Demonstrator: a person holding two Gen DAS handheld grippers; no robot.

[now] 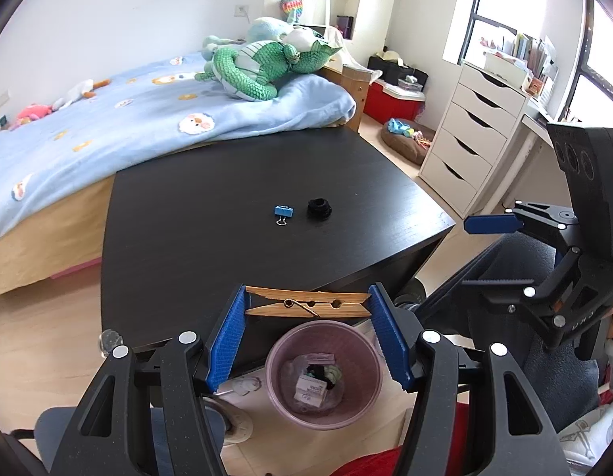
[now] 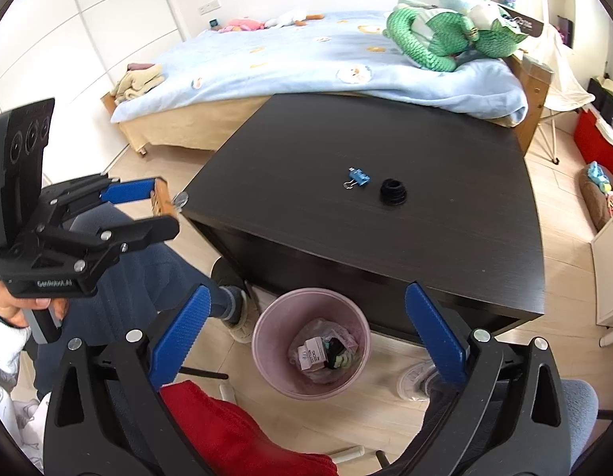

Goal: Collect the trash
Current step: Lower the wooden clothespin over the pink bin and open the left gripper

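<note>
My left gripper (image 1: 307, 304) is shut on a wooden clothespin (image 1: 306, 302), held crosswise by its ends above the pink waste bin (image 1: 284, 347) that stands on the floor by the table's near edge. The bin holds a small box and other scraps. The left gripper with the clothespin (image 2: 161, 197) also shows in the right wrist view. My right gripper (image 2: 306, 333) is open and empty, hovering above the bin (image 2: 266, 325). A blue binder clip (image 1: 283, 212) (image 2: 358, 177) and a black ring-shaped cap (image 1: 319, 208) (image 2: 392, 191) lie on the dark table (image 1: 211, 214) (image 2: 445, 150).
A bed (image 1: 108, 119) with a blue blanket and a green plush dragon (image 1: 262, 67) stands behind the table. A white drawer unit (image 1: 469, 135) is at the right. The person's legs, slippers and a red cloth (image 2: 235, 432) are near the bin.
</note>
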